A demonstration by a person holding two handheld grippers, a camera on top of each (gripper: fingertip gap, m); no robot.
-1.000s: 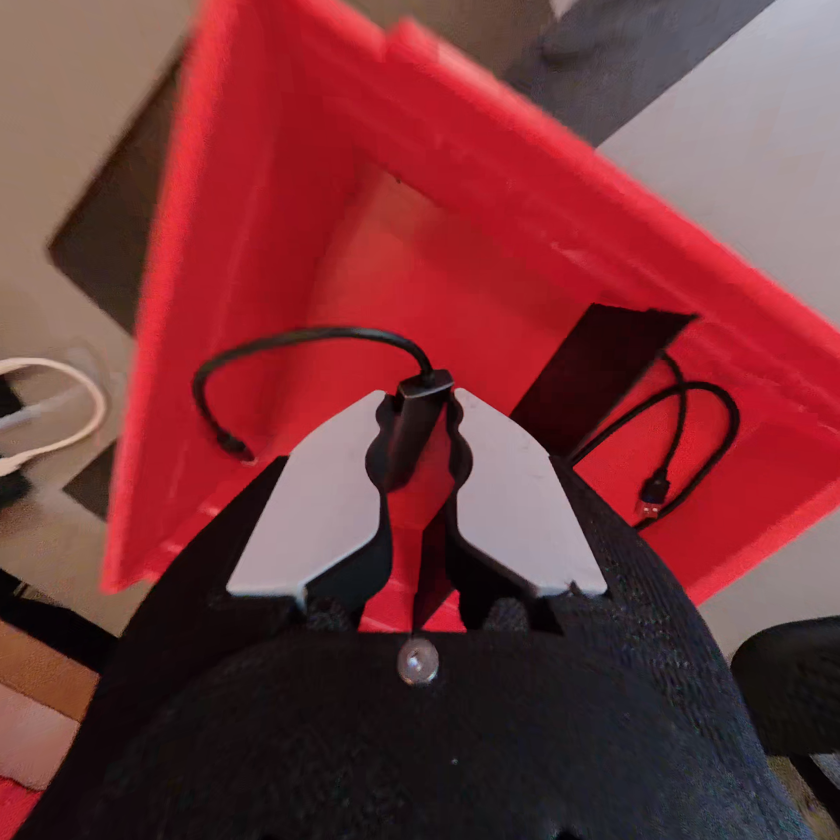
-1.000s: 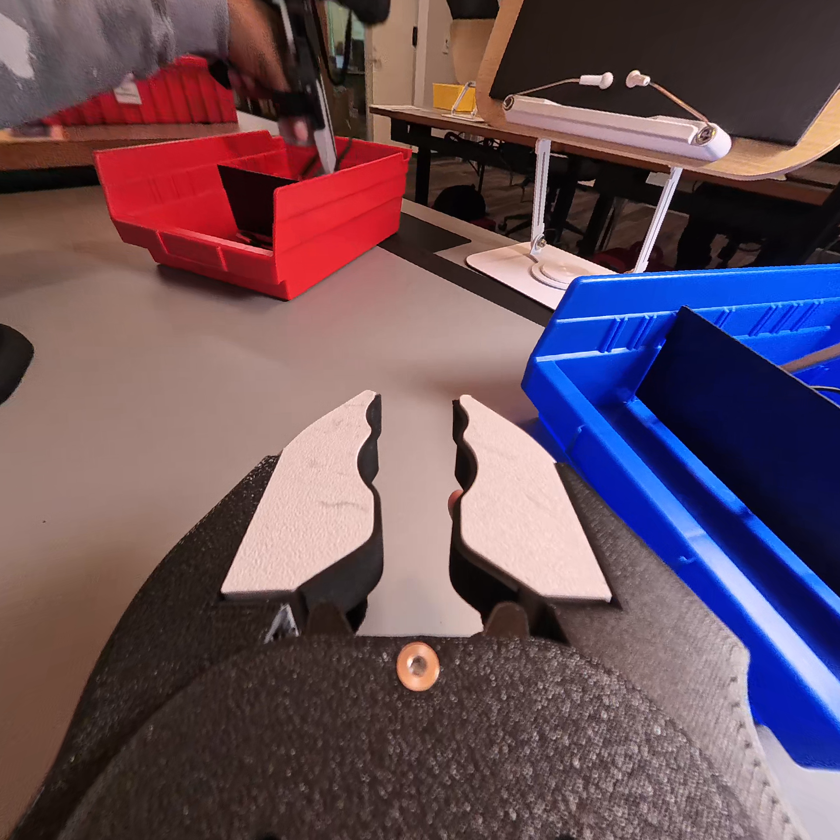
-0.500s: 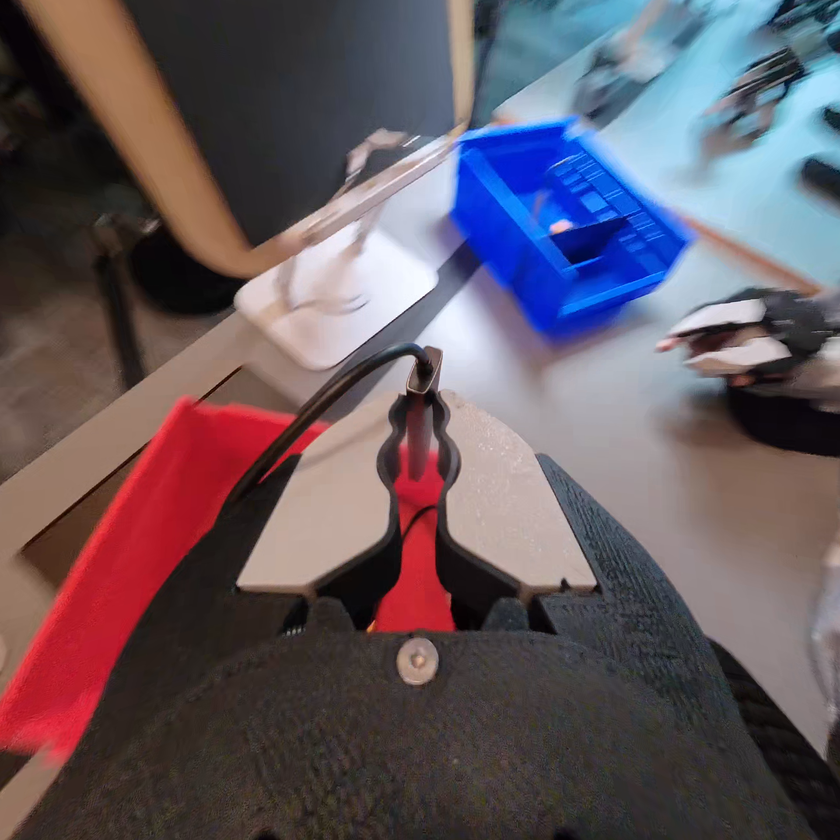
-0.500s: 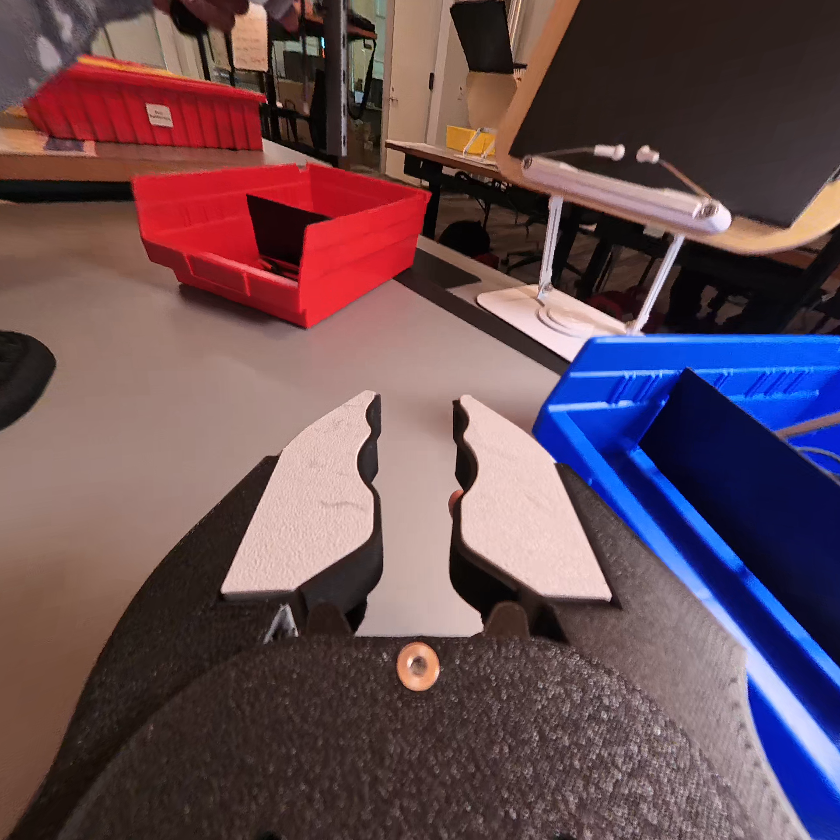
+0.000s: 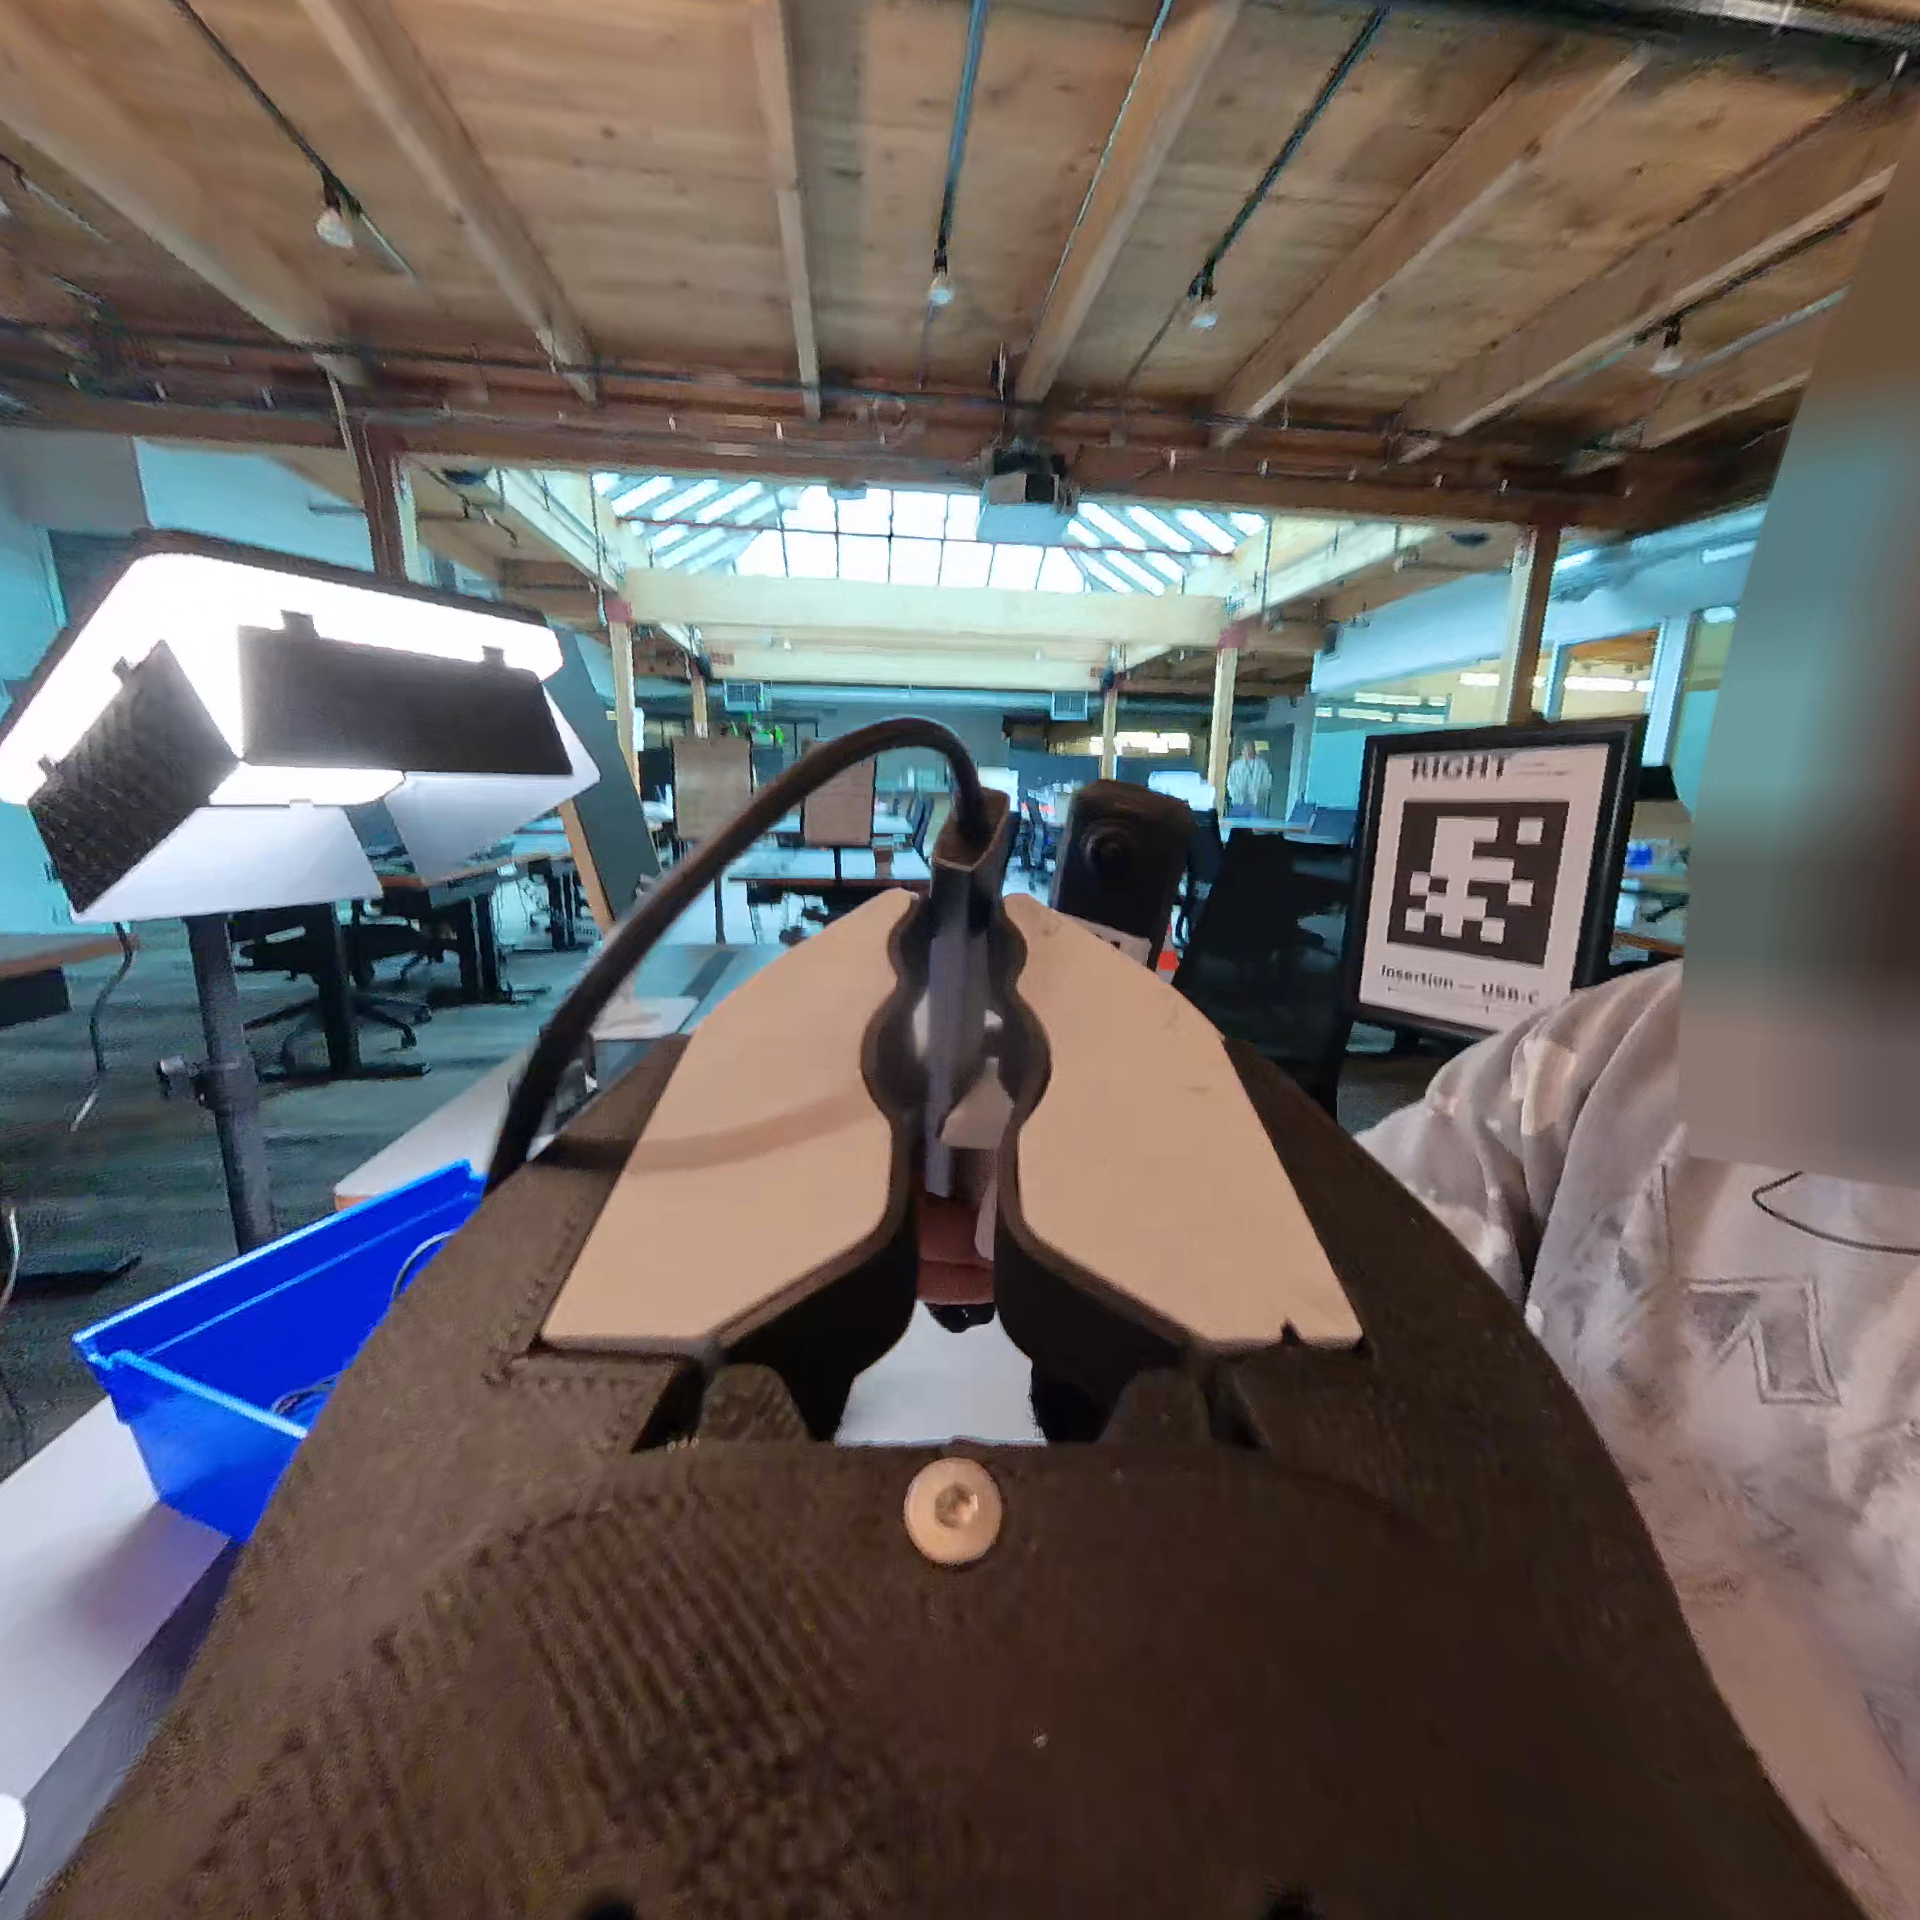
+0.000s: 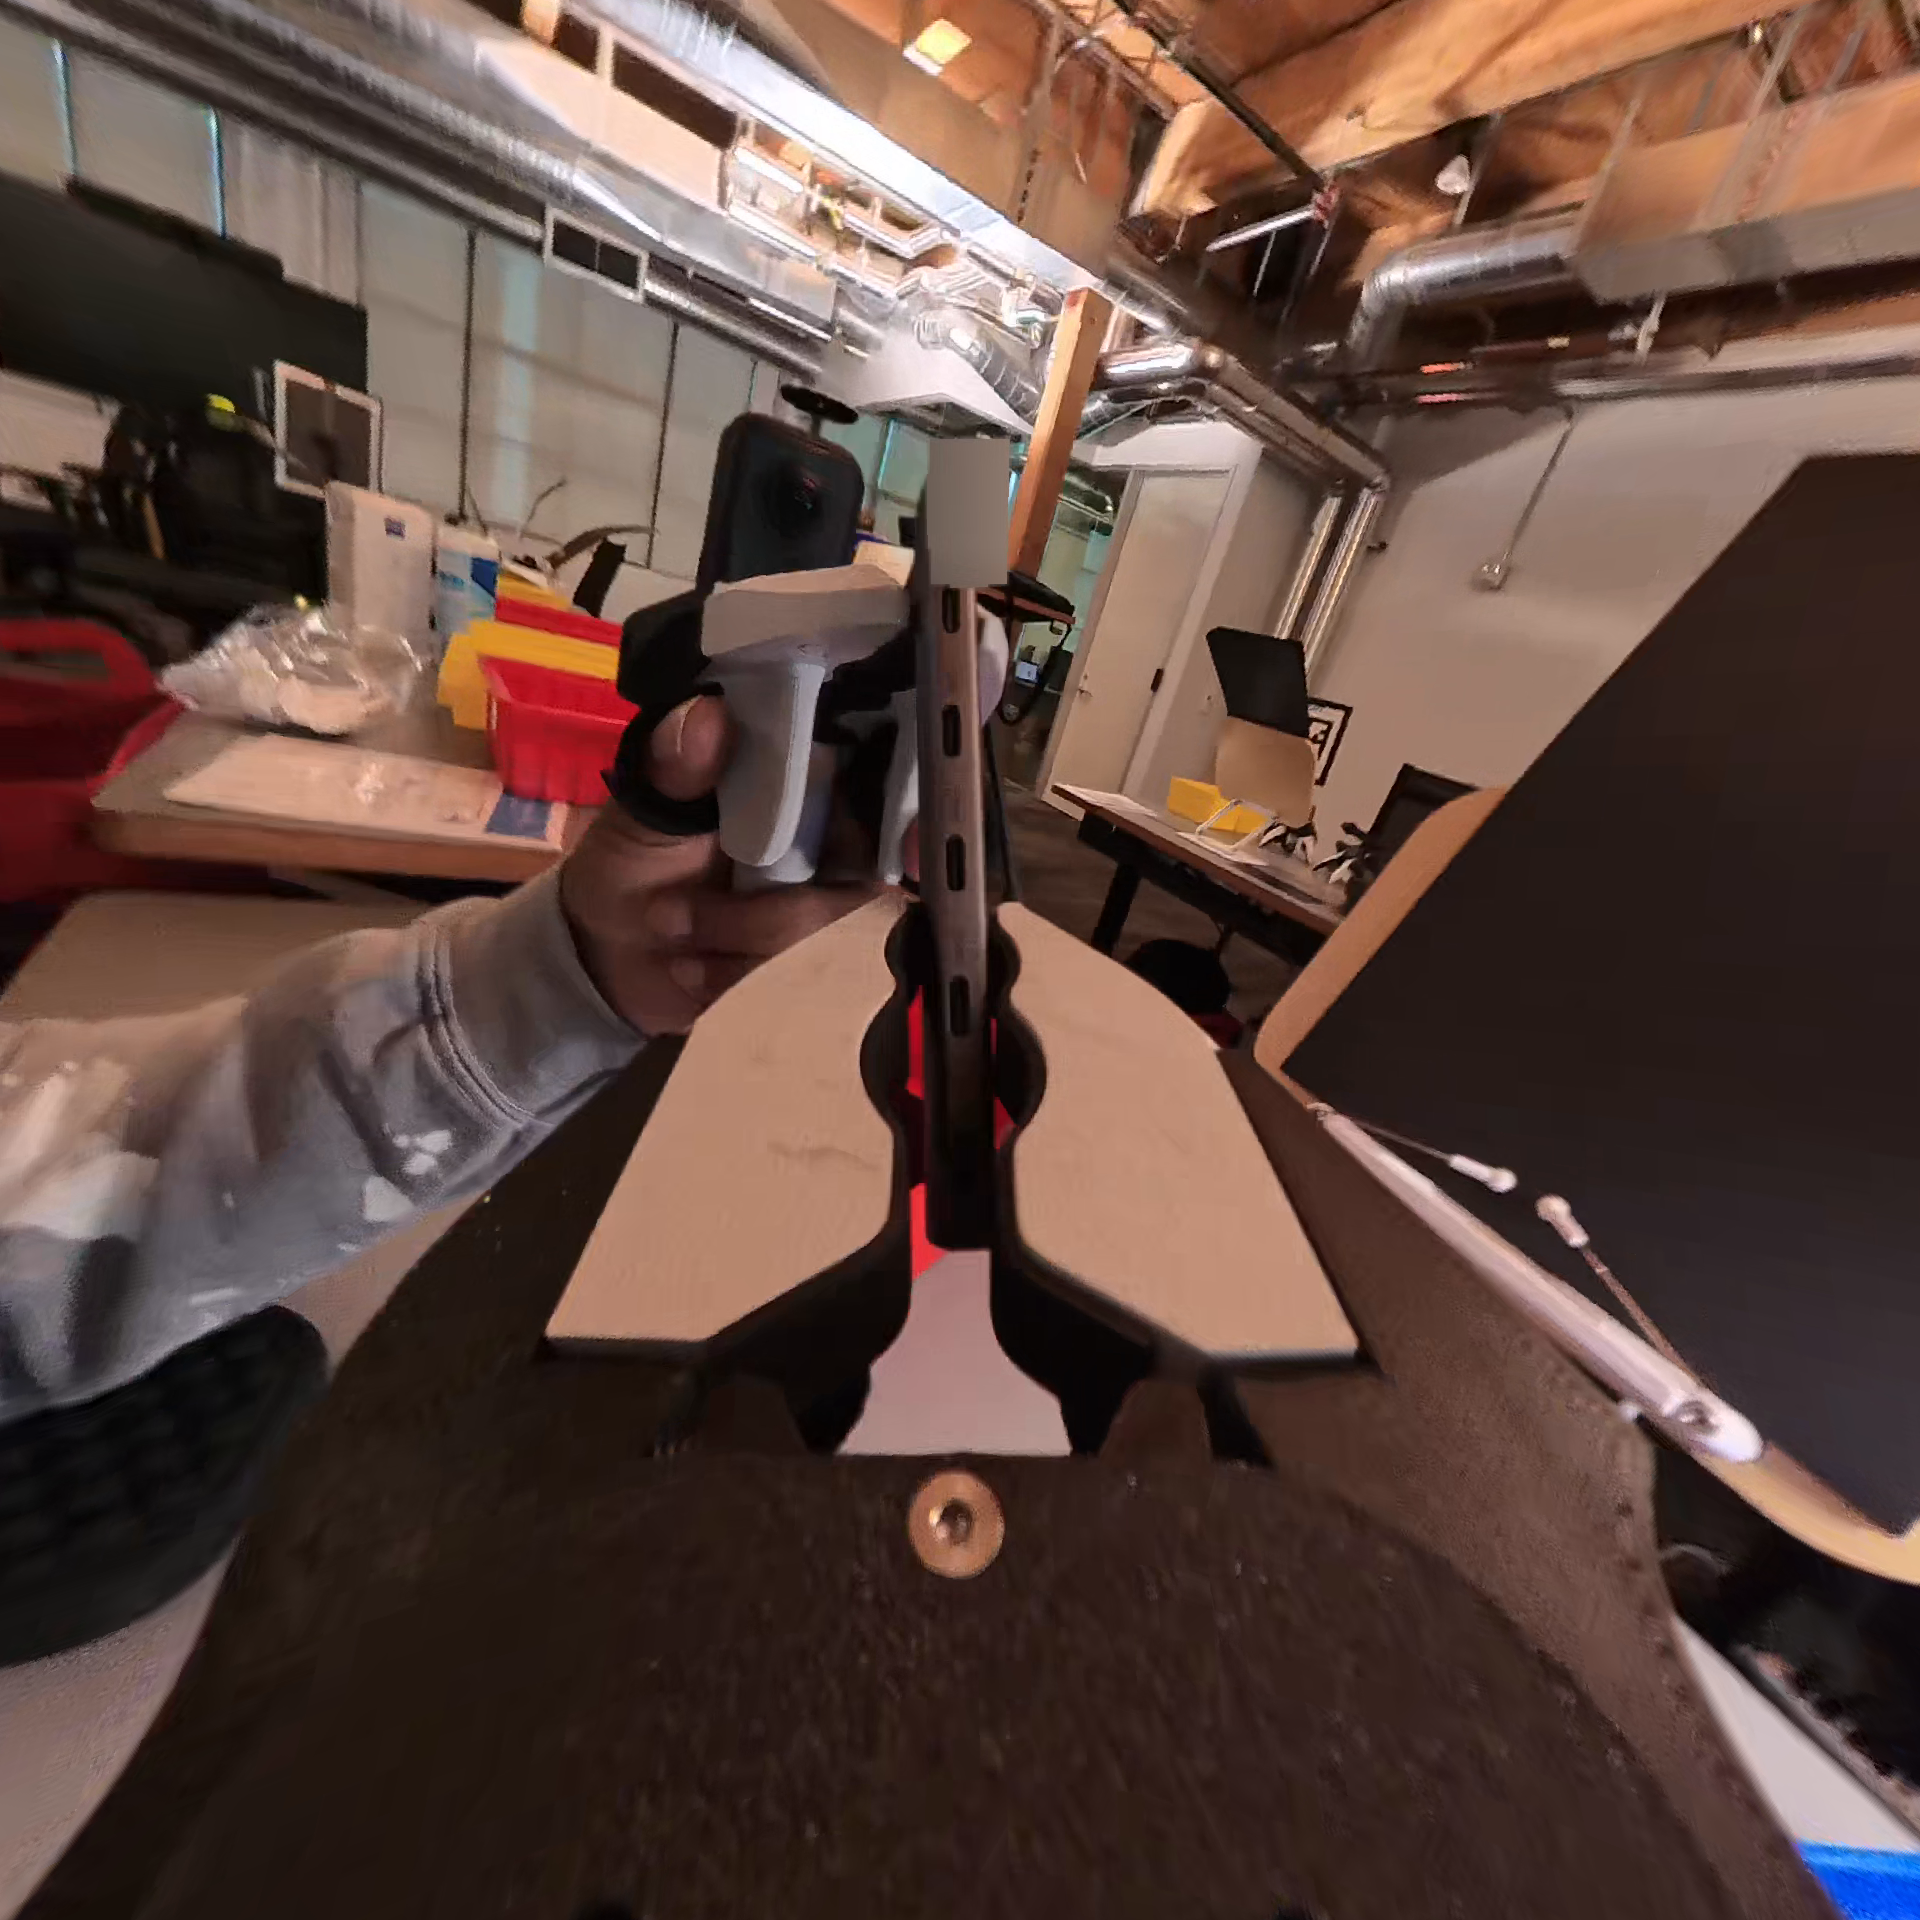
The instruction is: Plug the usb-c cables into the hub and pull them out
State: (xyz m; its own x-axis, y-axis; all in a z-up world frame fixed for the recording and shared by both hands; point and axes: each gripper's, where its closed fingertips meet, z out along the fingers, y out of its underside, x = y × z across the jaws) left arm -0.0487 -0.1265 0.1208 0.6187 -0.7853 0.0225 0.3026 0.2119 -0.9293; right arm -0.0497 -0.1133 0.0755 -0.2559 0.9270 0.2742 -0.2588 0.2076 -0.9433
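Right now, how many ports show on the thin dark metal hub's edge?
4 along the thin dark metal hub: one inside the right gripper, three above; more may be hidden.

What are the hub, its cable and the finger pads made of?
Hub: looks like brushed grey metal, probably aluminium; dull sheen, crisp port slots.
Cable: black matte jacket, likely rubber or plastic; bends smoothly.
Left gripper pads: pale, matte, fine-grained; rubber or foam, can't tell.

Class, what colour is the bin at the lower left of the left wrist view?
Blue bin; the left wrist view shows it best.
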